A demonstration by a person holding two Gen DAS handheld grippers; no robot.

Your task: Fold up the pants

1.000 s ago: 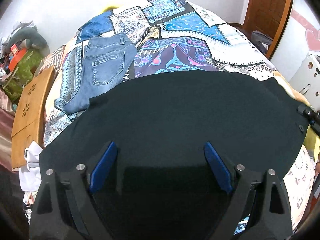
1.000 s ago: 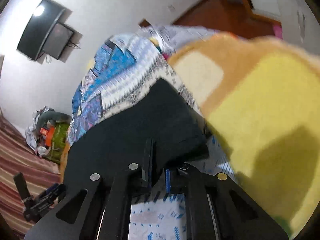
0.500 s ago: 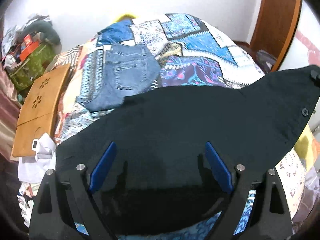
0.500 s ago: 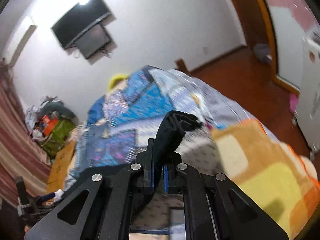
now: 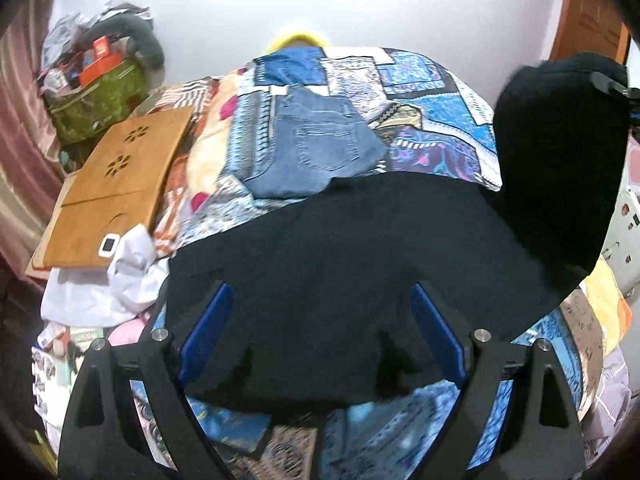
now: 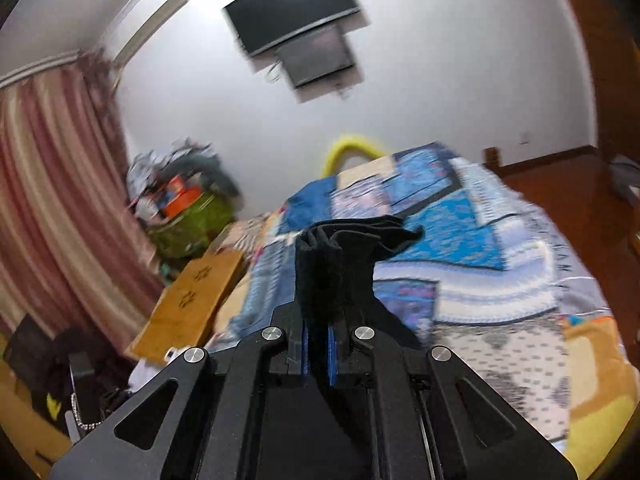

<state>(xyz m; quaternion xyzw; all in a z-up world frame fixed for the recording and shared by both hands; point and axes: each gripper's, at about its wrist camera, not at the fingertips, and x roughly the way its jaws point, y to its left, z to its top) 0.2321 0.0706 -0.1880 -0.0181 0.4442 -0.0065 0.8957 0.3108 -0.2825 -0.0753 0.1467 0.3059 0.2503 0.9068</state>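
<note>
Two grippers work over a bed covered by a patchwork quilt (image 5: 432, 92). The black pants (image 5: 340, 248) lie spread across the near part of the quilt, with one end lifted off the bed at the right, where it hangs as a dark flap under the right gripper (image 5: 614, 88), seen only as a small black piece at the right edge of the left wrist view. In the right wrist view the right gripper (image 6: 319, 350) has its jaws clenched on a bunched fold of the black pants (image 6: 340, 264), and the cloth stands up between the blue pads (image 6: 331, 350) and spills over their tips. The left gripper (image 5: 320, 336) hovers above the near edge of the pants with its jaws released and wide apart; nothing sits between its blue pads (image 5: 206, 328).

Farther along the bed, a pair of folded blue jeans (image 5: 316, 148) lies just beyond the black pants, touching or nearly touching their far edge. A wooden lap tray (image 5: 112, 184) rests at the left side of the bed, with a white cloth (image 5: 104, 280) beside its near end. A television (image 6: 296, 4) hangs on the far wall, and a striped curtain (image 6: 52, 184) falls at the left.
</note>
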